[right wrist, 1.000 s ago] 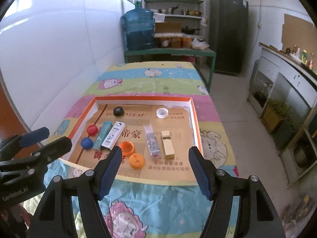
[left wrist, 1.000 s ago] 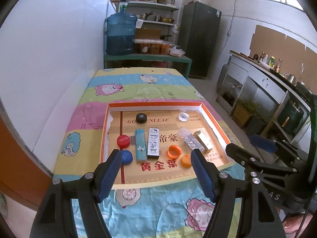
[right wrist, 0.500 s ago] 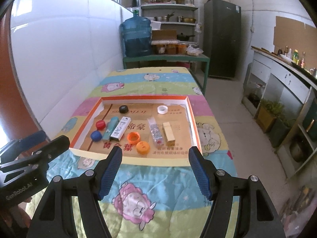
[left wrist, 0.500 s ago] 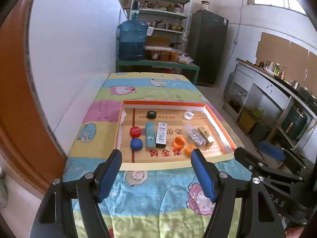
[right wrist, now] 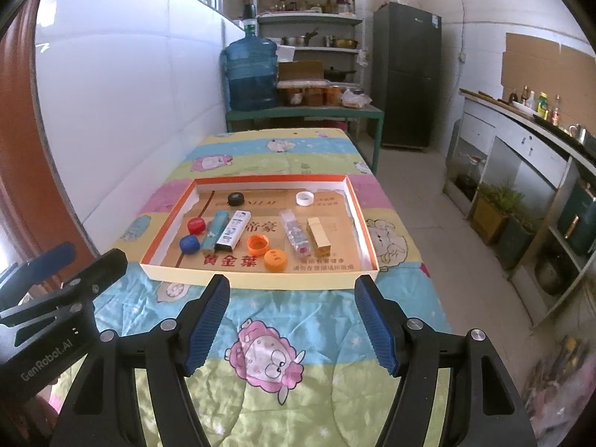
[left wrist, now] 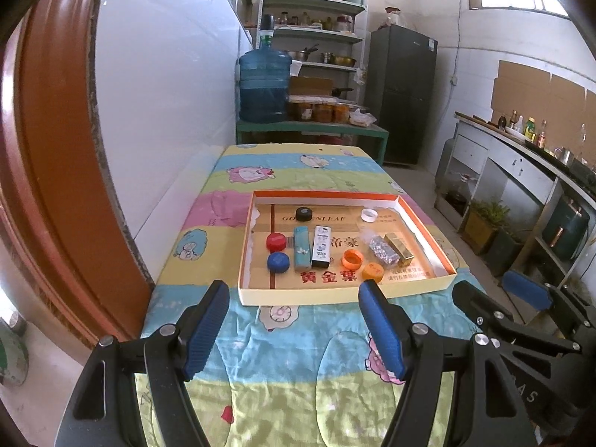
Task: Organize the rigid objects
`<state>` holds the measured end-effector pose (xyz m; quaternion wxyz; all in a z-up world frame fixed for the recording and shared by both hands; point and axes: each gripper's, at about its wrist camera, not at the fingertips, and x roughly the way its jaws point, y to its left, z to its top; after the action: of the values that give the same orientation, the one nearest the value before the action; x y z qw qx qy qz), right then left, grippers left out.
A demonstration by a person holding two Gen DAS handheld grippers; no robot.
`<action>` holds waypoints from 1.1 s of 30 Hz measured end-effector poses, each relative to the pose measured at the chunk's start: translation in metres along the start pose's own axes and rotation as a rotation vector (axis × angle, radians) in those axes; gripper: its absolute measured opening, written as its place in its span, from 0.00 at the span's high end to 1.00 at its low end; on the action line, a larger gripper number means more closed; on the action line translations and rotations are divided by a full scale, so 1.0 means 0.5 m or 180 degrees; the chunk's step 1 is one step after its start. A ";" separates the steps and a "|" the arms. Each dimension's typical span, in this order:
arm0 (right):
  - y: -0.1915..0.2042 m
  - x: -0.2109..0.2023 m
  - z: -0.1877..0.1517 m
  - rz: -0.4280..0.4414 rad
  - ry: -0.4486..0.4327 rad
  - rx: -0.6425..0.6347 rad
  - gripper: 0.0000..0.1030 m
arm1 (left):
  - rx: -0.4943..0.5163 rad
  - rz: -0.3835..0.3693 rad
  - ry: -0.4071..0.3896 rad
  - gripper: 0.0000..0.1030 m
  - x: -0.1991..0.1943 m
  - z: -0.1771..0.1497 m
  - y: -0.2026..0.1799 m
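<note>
Two handheld grippers hover side by side above the near end of a table covered in a cartoon-print cloth (left wrist: 298,354). The left gripper (left wrist: 294,296) has its blue-padded fingers spread wide with nothing between them. The right gripper (right wrist: 292,287) is likewise spread wide and empty.

Beyond both, toward the middle of the table, lies a shallow cardboard tray (right wrist: 260,279) with an orange rim. Its near edge sits just past the fingertips. Along the tray's left side lie a red cap (left wrist: 276,241) and, nearer, a blue cap (left wrist: 278,262). Just right of them, two slim boxes lie side by side: a teal box (left wrist: 301,247) and a black-and-white box (left wrist: 321,246). Right of centre are an open orange cap (left wrist: 353,259) and, nearer, a closed orange cap (left wrist: 373,271). Further right lie a clear sparkly case (left wrist: 381,251) and a gold box (left wrist: 399,249), touching. Near the tray's far edge sit a black cap (left wrist: 303,213) at left and a white cap (left wrist: 370,215) at right.
</note>
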<state>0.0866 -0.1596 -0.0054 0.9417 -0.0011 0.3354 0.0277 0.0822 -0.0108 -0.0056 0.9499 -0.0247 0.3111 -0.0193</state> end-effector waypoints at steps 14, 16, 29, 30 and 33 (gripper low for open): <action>0.022 -0.050 -0.016 0.0070 -0.0131 -0.0060 0.31 | -0.0018 0.0380 -0.0290 0.31 -0.077 -0.018 -0.011; 0.025 -0.055 -0.016 0.0075 -0.0145 -0.0066 0.31 | -0.0041 0.0377 -0.0322 0.31 -0.087 -0.018 -0.010; 0.035 -0.078 -0.016 -0.0025 -0.0234 -0.0113 0.31 | -0.0049 0.0284 -0.0304 0.33 -0.104 -0.022 -0.009; 0.035 -0.079 -0.015 -0.0047 -0.0239 -0.0117 0.31 | -0.0049 0.0286 -0.0312 0.33 -0.106 -0.022 -0.008; 0.034 -0.079 -0.015 -0.0074 -0.0253 -0.0117 0.31 | -0.0075 0.0310 -0.0326 0.34 -0.106 -0.019 -0.004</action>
<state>0.0502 -0.1447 0.0141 0.9543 -0.0212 0.2971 0.0230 0.0336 -0.0104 0.0180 0.9640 -0.0217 0.2631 0.0319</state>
